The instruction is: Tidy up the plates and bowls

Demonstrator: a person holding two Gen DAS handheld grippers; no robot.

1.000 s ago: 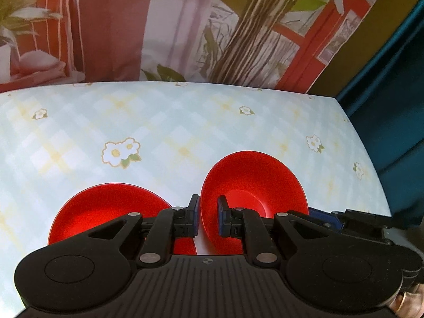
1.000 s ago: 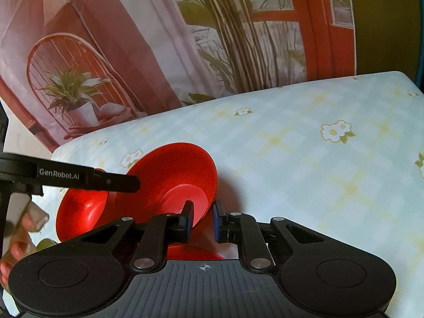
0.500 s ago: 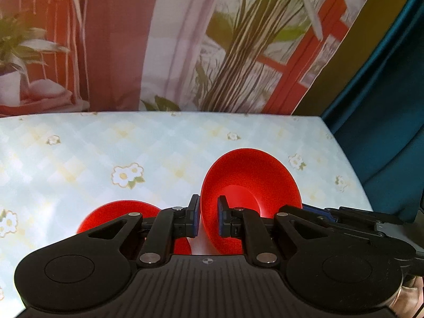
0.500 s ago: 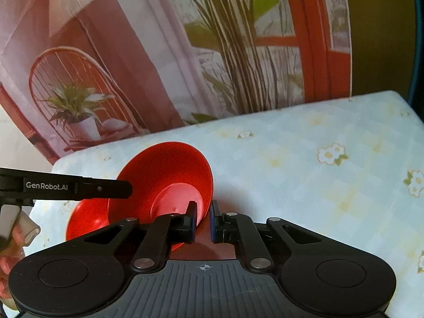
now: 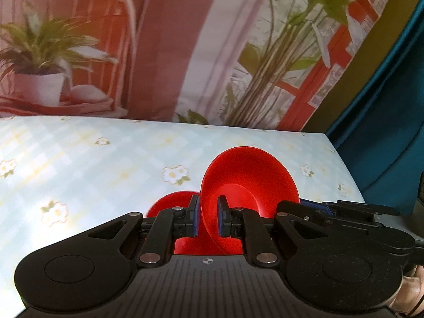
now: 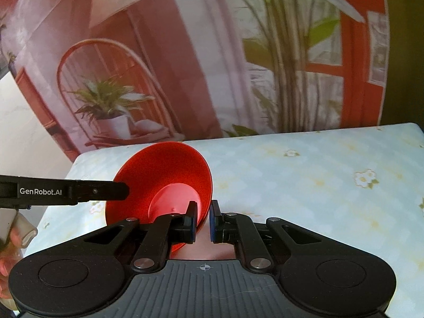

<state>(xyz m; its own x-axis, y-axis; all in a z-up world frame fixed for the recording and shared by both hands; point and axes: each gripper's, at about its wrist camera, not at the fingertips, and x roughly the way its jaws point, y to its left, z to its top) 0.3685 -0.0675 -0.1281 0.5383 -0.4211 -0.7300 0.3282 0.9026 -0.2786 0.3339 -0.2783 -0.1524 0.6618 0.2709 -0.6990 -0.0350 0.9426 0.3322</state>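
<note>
A red bowl (image 5: 249,180) is held tilted above the table, its opening facing me. My left gripper (image 5: 208,218) is shut on its near left rim. My right gripper (image 6: 202,221) is shut on the same red bowl (image 6: 164,177) at its right rim. In the left wrist view a second red dish (image 5: 169,202) lies on the table below, mostly hidden behind the left finger. The left gripper's black finger (image 6: 79,192) shows from the side in the right wrist view, against the bowl's left rim.
The table has a pale blue checked cloth with daisies (image 5: 79,159). A printed backdrop of plants and a chair (image 6: 185,66) stands behind the far edge. A teal curtain (image 5: 384,106) hangs past the table's right edge.
Both grippers have risen with the red bowl held between them. The table and the second red dish have dropped lower and farther away in view.
</note>
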